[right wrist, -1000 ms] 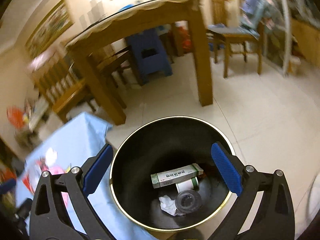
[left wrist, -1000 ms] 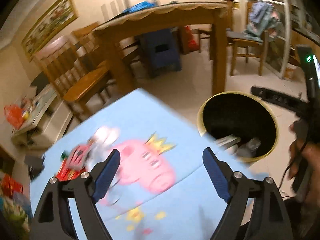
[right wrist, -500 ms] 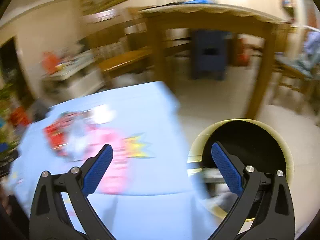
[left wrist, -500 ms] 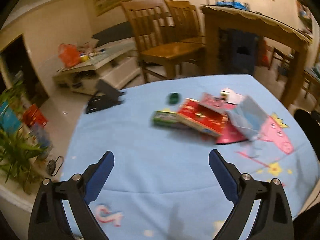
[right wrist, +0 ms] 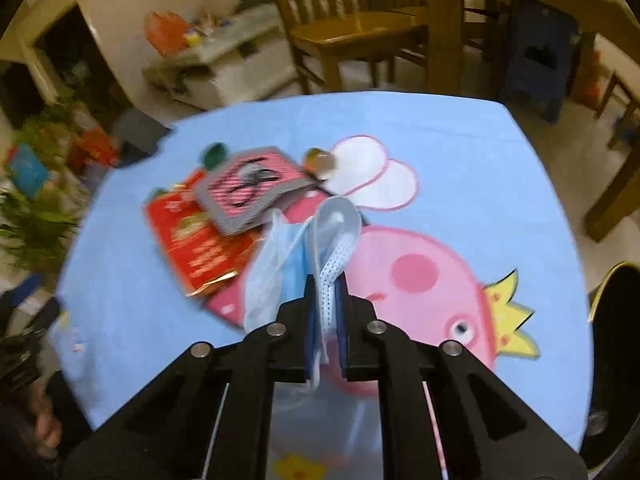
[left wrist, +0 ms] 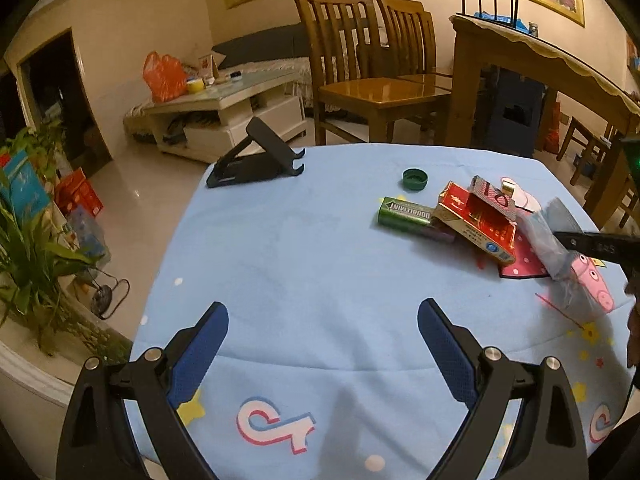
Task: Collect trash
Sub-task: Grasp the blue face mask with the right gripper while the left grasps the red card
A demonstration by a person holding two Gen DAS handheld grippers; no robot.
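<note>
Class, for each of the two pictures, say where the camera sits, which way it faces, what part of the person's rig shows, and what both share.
Left wrist: on the left hand-held gripper, looking down over the blue tablecloth; open fingers show.
Right wrist: on the right hand-held gripper, facing the tablecloth; fingers shut on a face mask.
Shared: red box, green cap.

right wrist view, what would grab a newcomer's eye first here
The right gripper, shut on a crumpled blue face mask, fills the middle, above a big pink cartoon pig printed on the blue tablecloth. Just left of the mask lies a red box with a deck of cards on top. The left gripper hangs open over bare cloth.
</note>
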